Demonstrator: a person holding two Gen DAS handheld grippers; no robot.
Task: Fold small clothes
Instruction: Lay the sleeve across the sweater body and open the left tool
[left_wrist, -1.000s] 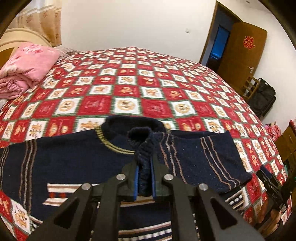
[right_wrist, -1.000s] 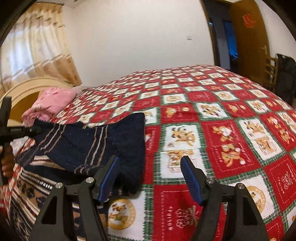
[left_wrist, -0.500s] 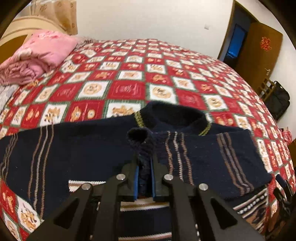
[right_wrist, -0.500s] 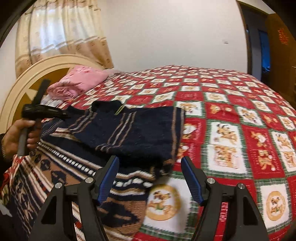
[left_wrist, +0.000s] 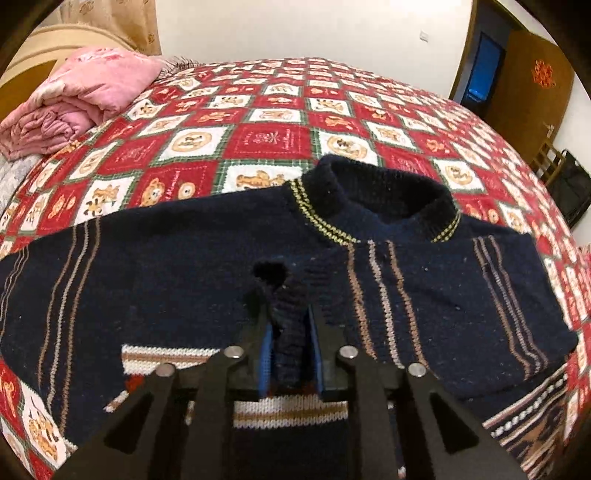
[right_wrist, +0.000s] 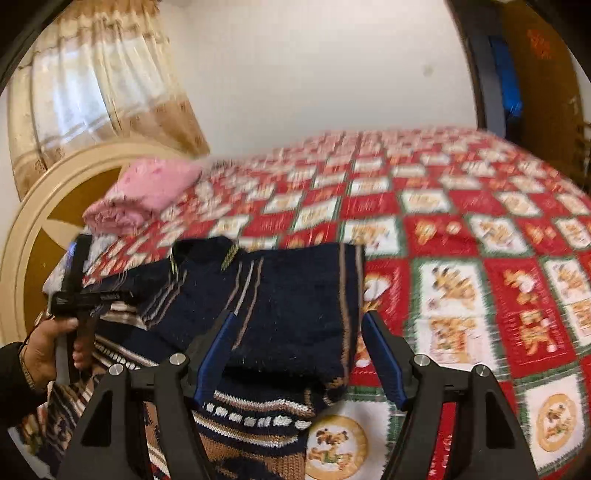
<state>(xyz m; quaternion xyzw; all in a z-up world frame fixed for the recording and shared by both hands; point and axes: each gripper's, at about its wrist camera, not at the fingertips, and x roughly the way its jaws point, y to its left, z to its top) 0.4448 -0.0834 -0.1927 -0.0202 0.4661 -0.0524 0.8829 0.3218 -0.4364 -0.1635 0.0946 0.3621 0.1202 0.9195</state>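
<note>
A navy knit sweater (left_wrist: 184, 258) with tan stripes and a yellow-trimmed collar (left_wrist: 380, 195) lies flat on the bed. Its right sleeve is folded across the chest. My left gripper (left_wrist: 290, 325) is shut on that sleeve's ribbed cuff (left_wrist: 284, 317), low over the sweater's middle. In the right wrist view my right gripper (right_wrist: 295, 332) is open and empty, just above the folded sleeve (right_wrist: 288, 306) at the sweater's right side. The left gripper (right_wrist: 85, 299), held in a hand, shows at the left there.
The bed has a red, white and green patchwork quilt (left_wrist: 273, 136). A folded pink blanket (left_wrist: 81, 99) lies by the cream headboard (right_wrist: 33, 236). A wooden door (left_wrist: 532, 92), a chair and a dark bag (left_wrist: 572, 192) stand right of the bed.
My left gripper has carried the cuff further left across the chest and lowered it. My right gripper, still open, has swung left over the folded sleeve.
</note>
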